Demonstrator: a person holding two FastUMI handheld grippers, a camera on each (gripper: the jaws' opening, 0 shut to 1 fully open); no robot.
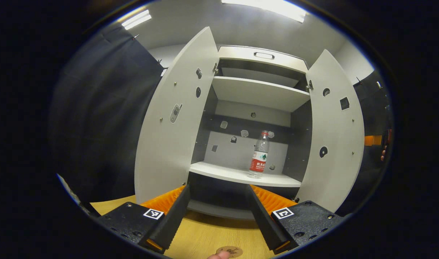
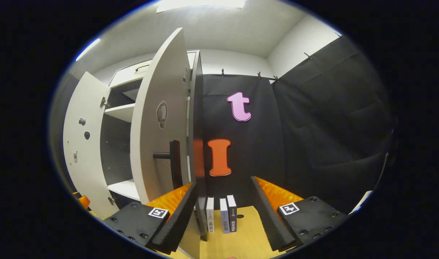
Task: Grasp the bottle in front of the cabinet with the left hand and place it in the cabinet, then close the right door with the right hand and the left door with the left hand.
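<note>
Standing bottle [image 1: 259, 154], red label, shelved.

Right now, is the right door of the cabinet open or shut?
Open. The right door swings out from the cabinet, showing the water bottle upright on the shelf inside.

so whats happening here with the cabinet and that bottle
A person is working a cabinet with a two-finger tool in each hand. The water bottle already stands upright on the cabinet's lower shelf, and both doors are wide open. The left tool is open and empty, held back from the shelf over the wooden table. The right tool is also open, beside the right door near its handle, so closing the doors is what remains.
</note>
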